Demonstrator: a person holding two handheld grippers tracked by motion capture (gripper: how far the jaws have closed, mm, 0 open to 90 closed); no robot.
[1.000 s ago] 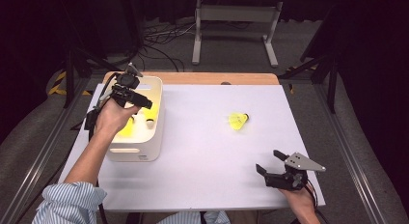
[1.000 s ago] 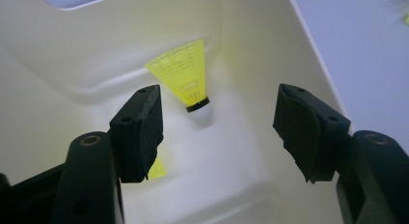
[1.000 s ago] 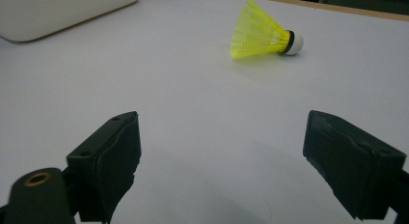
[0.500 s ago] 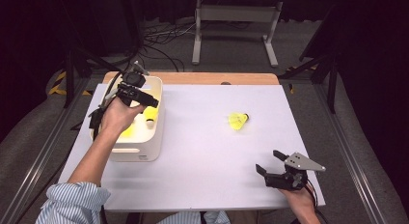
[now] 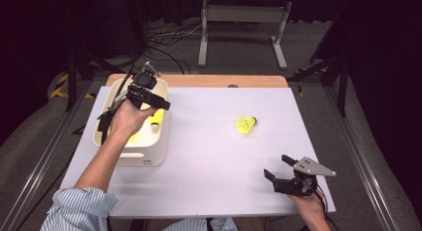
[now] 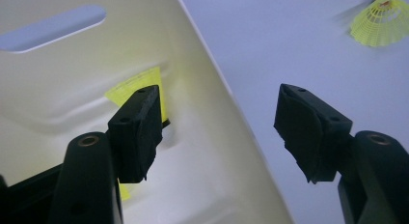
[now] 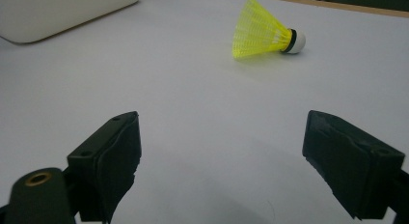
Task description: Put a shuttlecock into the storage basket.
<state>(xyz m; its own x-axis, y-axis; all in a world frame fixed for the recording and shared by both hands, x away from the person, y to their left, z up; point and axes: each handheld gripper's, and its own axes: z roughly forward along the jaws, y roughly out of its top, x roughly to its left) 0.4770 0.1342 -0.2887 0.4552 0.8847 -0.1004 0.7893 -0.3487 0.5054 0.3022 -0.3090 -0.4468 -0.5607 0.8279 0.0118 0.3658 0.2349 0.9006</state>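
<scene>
A yellow shuttlecock [image 5: 246,124] with a white cork lies on its side on the white table [image 5: 209,161], right of centre. It also shows in the left gripper view [image 6: 381,23] and the right gripper view [image 7: 263,35]. A cream bin [image 5: 139,156] at the left holds other yellow shuttlecocks [image 5: 157,116], one showing behind the left jaw [image 6: 137,84]. My left gripper [image 5: 160,102] hovers open over the bin's right rim [image 6: 231,118], nothing between its jaws. My right gripper [image 5: 277,167] rests open near the front right edge, pointing at the loose shuttlecock.
A wooden strip [image 5: 199,80] runs along the table's far edge. Beyond it stand a metal frame [image 5: 244,17] and cables on the floor. Wide bare table surface lies between the bin and the loose shuttlecock. The bin's corner [image 7: 58,11] shows in the right gripper view.
My left gripper has shifted rightward over the bin, toward its right rim. The right gripper and the loose shuttlecock have stayed put.
</scene>
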